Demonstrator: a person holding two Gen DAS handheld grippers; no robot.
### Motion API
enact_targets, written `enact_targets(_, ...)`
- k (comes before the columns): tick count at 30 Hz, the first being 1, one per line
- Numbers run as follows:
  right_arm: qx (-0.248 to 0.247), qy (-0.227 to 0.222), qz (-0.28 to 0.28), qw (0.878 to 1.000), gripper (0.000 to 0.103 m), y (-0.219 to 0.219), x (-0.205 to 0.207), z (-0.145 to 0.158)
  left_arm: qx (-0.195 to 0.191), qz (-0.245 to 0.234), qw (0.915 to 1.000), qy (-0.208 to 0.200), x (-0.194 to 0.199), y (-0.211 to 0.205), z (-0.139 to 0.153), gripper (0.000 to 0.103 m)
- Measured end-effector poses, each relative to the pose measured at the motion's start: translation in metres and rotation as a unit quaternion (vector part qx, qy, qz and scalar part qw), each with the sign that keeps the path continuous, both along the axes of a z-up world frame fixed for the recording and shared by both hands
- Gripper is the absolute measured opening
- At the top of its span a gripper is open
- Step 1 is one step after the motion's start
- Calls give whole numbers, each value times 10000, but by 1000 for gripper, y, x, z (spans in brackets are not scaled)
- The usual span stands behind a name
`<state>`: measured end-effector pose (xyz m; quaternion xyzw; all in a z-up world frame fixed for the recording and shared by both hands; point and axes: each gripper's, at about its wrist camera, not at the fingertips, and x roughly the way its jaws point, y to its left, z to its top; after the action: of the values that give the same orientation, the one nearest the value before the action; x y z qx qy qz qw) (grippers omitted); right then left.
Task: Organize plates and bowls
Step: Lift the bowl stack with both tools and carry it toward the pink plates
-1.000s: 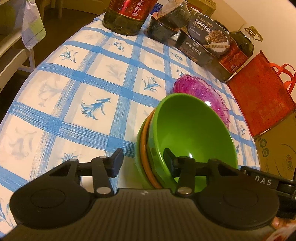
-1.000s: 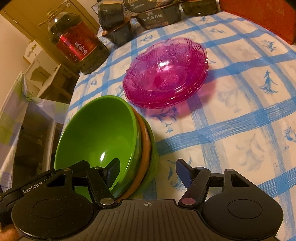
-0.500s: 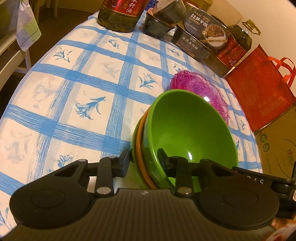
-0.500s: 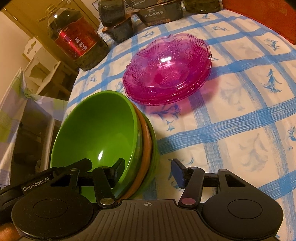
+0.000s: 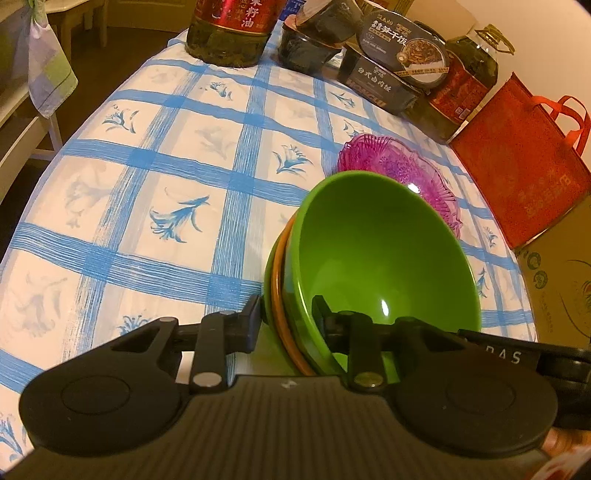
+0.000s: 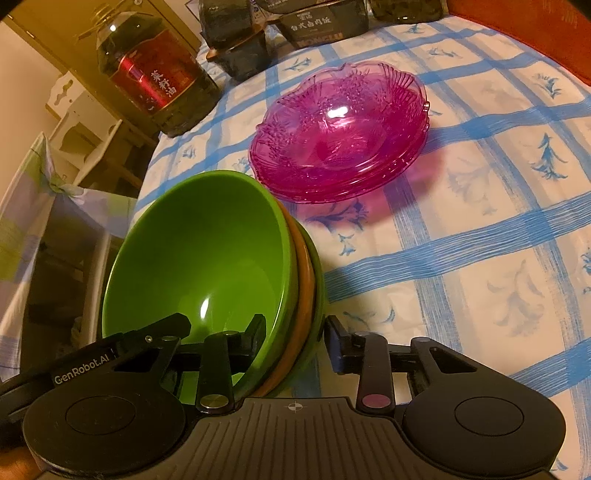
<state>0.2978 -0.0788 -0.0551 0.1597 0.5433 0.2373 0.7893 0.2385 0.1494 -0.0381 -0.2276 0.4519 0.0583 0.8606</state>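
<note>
A stack of nested bowls point(image 5: 388, 258) point(image 6: 207, 258), green inside, then an orange one point(image 6: 304, 266), then green outside, stands on the blue-checked tablecloth point(image 5: 147, 177). My left gripper point(image 5: 288, 314) is closing, its pads pressing the stack's rim from inside and outside. From the opposite side my right gripper point(image 6: 295, 328) straddles the rim, jaws closing; its pads stand close to the rim, and no pressing shows. Behind the bowls sits a stack of pink glass plates point(image 6: 340, 136) point(image 5: 402, 173).
Large oil bottles point(image 5: 229, 33) point(image 6: 155, 77), dark food boxes point(image 5: 391, 70) and tubs line the table's far edge. A red bag point(image 5: 517, 173) and a cardboard box point(image 5: 561, 288) stand on one side. A chair with a cloth point(image 6: 44, 206) is beyond the table edge.
Both grippers' jaws have narrowed around the bowl stack's rim. The left one's outer finger came up against the outer green bowl. The bowls and plates stayed where they were.
</note>
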Motion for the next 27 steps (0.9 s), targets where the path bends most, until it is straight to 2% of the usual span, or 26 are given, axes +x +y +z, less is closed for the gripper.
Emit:
enact_targets(13, -50, -3, -42, 10000, 33, -18, -23, 5, 7, -80, 10000, 50, -22, -17, 4, 25)
enact_targets(27, -32, 41, -204, 9998, 33, -57, -59, 11, 68, -318, 9994, 104, -51, -55, 13, 25)
